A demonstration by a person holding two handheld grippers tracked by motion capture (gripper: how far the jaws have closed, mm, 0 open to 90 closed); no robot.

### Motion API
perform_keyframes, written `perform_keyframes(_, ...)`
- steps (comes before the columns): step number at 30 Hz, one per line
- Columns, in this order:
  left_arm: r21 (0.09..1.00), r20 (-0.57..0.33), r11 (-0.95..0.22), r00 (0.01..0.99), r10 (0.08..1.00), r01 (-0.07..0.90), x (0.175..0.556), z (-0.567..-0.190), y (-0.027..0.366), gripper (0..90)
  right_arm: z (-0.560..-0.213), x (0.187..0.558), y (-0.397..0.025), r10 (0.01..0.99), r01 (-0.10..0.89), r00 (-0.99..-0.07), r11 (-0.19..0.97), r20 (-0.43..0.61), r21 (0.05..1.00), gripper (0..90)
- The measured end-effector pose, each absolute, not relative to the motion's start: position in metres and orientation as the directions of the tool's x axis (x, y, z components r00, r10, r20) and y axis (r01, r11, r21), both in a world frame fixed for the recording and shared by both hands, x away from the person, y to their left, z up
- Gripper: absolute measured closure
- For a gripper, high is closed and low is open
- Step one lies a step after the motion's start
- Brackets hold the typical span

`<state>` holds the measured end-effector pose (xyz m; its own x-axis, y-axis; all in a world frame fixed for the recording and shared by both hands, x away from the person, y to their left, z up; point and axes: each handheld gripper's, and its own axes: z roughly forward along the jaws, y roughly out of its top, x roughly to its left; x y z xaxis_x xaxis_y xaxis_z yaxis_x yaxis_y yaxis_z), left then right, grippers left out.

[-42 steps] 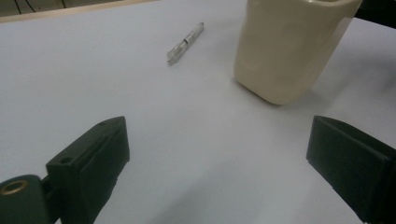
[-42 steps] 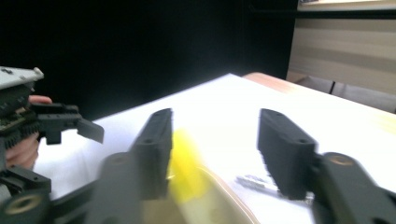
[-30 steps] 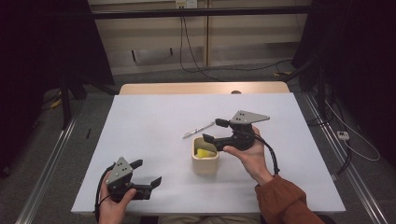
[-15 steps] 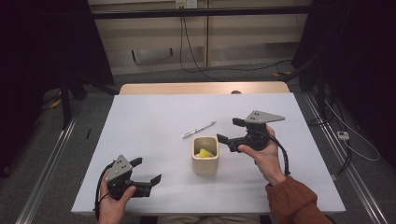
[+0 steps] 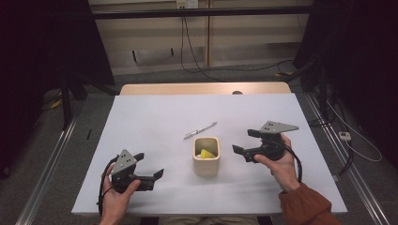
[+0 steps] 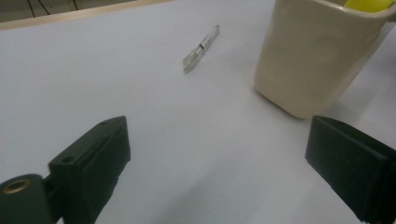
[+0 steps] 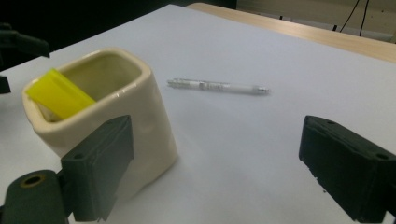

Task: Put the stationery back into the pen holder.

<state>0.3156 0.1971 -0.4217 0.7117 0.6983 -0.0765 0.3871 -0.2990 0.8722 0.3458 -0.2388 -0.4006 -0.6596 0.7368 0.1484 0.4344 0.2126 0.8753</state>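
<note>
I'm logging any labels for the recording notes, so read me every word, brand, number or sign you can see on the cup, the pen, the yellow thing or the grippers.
No readable text anywhere.
Pen: a dark band near its middle, too small and blurred to read.
Cup: plain cream, no print.
Yellow piece in the cup: no print visible.
Left gripper and right gripper: no lettering visible.

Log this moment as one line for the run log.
left gripper open, idle | right gripper open beside cup | yellow item in cup | pen on table
</note>
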Motion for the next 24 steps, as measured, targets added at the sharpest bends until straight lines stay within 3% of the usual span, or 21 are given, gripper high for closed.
perform_keyframes(11, 0.872, -0.052, -0.353, 0.780, 0.623, 0.340, 0.342, -0.409, 0.177, 9.4, -0.416, 0.322, -0.258, 0.777, 0.448, -0.617, 0.220, 0.122, 0.866, 8.8)
perform_keyframes(24, 0.847, -0.124, -0.352, 0.790, 0.600, 0.400, 0.380, -0.402, 0.160, 7.5, -0.425, 0.298, -0.282, 0.819, 0.463, -0.561, 0.192, 0.119, 0.865, 6.5)
